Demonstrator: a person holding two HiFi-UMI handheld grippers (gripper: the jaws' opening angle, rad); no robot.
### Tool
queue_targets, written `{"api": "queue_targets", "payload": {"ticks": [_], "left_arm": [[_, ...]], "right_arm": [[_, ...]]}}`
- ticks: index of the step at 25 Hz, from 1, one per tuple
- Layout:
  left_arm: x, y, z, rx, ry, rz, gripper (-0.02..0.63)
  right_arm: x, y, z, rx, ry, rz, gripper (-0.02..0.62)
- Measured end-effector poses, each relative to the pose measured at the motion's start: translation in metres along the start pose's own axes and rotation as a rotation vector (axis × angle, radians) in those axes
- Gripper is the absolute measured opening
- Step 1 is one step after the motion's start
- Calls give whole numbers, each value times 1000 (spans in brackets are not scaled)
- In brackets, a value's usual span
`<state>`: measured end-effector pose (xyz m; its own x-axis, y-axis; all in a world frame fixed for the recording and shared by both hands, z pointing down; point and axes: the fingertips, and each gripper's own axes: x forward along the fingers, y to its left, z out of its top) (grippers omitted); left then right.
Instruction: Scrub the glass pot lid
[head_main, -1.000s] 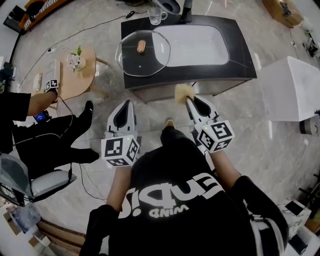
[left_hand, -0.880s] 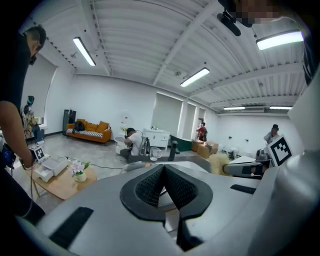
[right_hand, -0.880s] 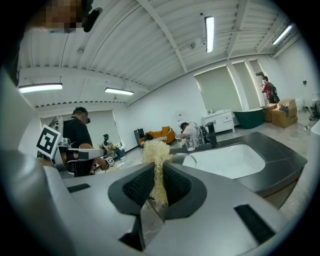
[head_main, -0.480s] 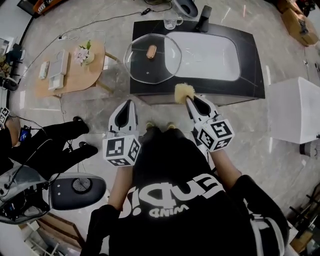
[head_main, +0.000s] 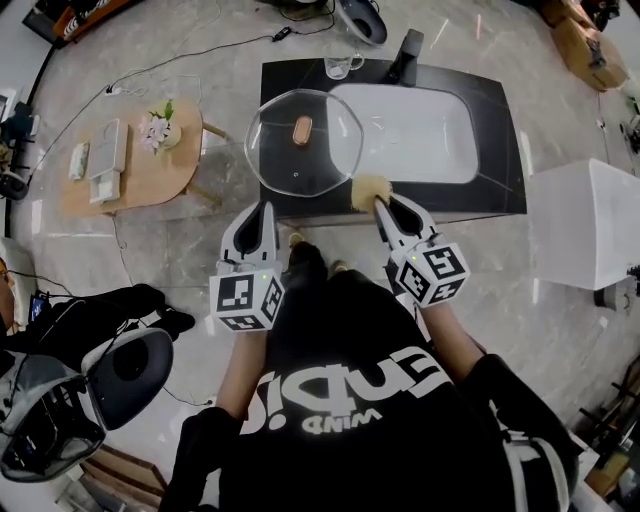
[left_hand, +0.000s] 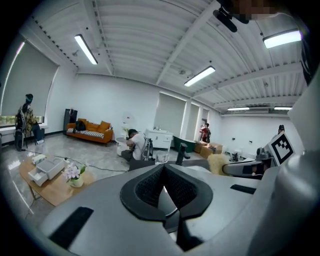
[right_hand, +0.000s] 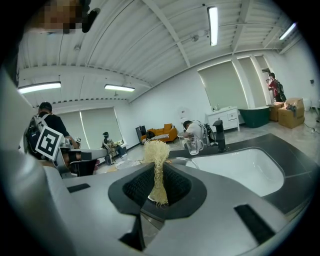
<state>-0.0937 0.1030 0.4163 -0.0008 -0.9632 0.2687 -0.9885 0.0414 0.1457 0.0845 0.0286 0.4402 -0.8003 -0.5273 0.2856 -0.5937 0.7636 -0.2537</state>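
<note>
The glass pot lid (head_main: 303, 141) with a copper knob lies on the left part of the dark counter (head_main: 500, 140), its edge jutting past the counter's left and front sides. My right gripper (head_main: 379, 207) is shut on a tan fibrous scrubber (head_main: 369, 190), which sticks up between the jaws (right_hand: 156, 152) and hovers at the counter's front edge, just right of the lid. My left gripper (head_main: 262, 212) is shut with nothing in it, pointing at the lid's near rim from below the counter edge. In the left gripper view the scrubber (left_hand: 218, 163) shows at the right.
A white sink basin (head_main: 410, 130) fills the counter's middle. A glass cup (head_main: 340, 67) and a black faucet (head_main: 408, 50) stand at the back. A wooden side table (head_main: 120, 160) with flowers stands left, an office chair (head_main: 120, 375) lower left, a white box (head_main: 590, 230) right.
Both grippers have come closer to the counter; the scrubber now reaches its front edge beside the lid. The office chair has come into view at lower left.
</note>
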Motion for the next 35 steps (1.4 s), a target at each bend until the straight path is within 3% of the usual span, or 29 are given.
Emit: {"api": "queue_targets", "payload": {"ticks": [16,21,30,33,35], "left_arm": [[88,54,33,33,30,-149,14],[106,57,40,53,40,-204,14],[126,54,37,37,57,-237,19],[136,49,34,25,79,-251,164],[143,46,31,24,100,-253,183]], "right_arm": [[93,-7,44,6,-18,-93,37],[106,-8,51,14,-21,-121,37],[117,-26,55,19,-6,-129,37],[120,-32,60,10,-7,-118,37],[123,-36,63,5,-8,-108,37]]}}
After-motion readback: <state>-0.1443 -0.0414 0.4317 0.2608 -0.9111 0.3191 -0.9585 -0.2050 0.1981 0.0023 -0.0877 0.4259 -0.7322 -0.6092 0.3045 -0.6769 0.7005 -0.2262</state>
